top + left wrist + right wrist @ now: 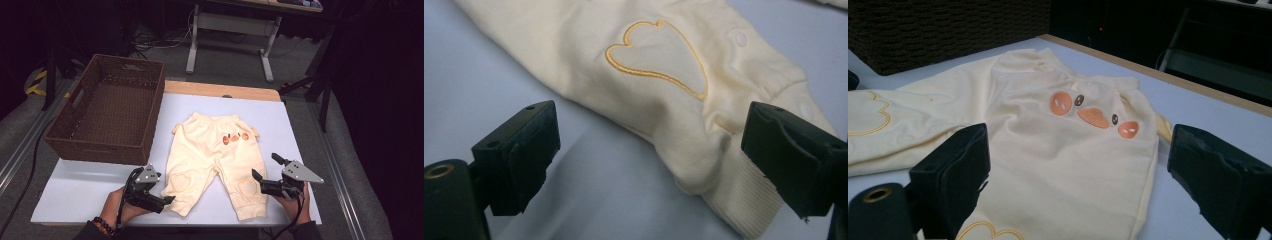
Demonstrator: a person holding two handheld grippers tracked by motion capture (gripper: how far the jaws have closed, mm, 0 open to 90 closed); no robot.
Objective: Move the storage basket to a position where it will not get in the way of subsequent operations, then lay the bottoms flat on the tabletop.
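Cream baby trousers (pixel 215 150) lie flat on the white table (pixel 85 187), waist far, legs toward the person. An orange duck face (pixel 235 137) is stitched near the waist, and each knee has a heart patch. My left gripper (pixel 162 192) is low at the left leg's cuff and stands open. In the left gripper view, the ribbed cuff (pixel 744 200) and a heart patch (pixel 659 55) lie between the spread jaws (pixel 651 135), untouched by the pads. My right gripper (pixel 265 166) is open beside the right leg. The right gripper view looks over the trousers (pixel 1058 150) between its wide jaws (pixel 1080 150).
A dark brown wicker basket (pixel 100 147) stands at the table's far left, with nothing inside it. The table's wooden far edge (pixel 225 91) shows behind the trousers. A white desk frame (pixel 192 45) and cables stand on the floor beyond.
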